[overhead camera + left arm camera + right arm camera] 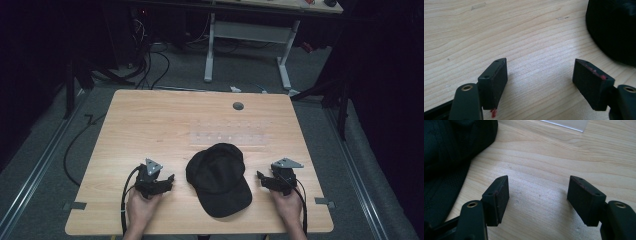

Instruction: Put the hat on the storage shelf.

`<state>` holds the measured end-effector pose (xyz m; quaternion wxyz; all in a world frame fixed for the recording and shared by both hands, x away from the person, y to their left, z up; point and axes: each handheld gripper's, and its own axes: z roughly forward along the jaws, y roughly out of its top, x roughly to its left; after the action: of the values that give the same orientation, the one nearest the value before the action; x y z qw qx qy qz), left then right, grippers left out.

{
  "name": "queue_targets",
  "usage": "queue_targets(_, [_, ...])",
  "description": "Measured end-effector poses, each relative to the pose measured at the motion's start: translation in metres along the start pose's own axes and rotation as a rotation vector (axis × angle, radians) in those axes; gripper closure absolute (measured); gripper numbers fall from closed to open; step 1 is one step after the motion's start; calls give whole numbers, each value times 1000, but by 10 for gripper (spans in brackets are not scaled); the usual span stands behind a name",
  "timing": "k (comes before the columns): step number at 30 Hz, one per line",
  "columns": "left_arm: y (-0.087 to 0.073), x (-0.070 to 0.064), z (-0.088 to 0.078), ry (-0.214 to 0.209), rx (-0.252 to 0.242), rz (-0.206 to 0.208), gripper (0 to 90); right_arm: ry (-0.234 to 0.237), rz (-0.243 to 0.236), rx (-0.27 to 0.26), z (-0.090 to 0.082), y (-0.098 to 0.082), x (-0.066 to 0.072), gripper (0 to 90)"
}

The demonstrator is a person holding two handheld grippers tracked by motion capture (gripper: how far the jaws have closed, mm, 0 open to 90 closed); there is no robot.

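A black baseball cap [219, 177] lies on the wooden table [150, 120], its brim toward the front edge. My left gripper [165, 181] rests on the table just left of the cap, open, with bare wood between its jaws. In the left gripper view the gripper [540, 72] stands wide apart and the cap [614, 27] fills the upper right corner. My right gripper [261, 177] sits just right of the cap, also open. In the right gripper view the gripper [537, 188] holds nothing, and the cap [451, 150] lies at the left.
A clear plastic sheet [227, 134] lies flat behind the cap; its corner [566, 123] shows at the top of the right gripper view. A round grommet hole [238, 106] sits near the far edge. Another desk [250, 30] and cables [150, 60] stand beyond the table.
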<state>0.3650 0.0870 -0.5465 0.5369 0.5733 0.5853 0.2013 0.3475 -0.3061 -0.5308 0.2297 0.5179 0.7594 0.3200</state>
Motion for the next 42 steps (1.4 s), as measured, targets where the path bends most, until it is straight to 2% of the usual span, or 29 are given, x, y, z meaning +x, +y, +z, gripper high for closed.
queue_targets(13, [0,0,0,-2,2,-1,277,7,-2,-1,0,0,0,361])
queue_targets(15, [0,0,0,-1,1,1,275,-14,21,-9,-1,0,-1,435])
queue_targets(16, [0,0,0,-2,2,1,275,-20,26,-9,-1,0,-1,439])
queue_targets(35, [0,0,0,-1,2,1,274,-38,36,-6,-2,-1,1,431])
queue_targets(37, [0,0,0,-1,1,0,274,-40,38,-6,-3,-1,0,457])
queue_targets(39, [0,0,0,-1,1,0,274,-30,65,-14,-5,-3,-3,481])
queue_targets(42, [0,0,0,-1,1,0,274,-28,73,-23,-8,-4,-4,490])
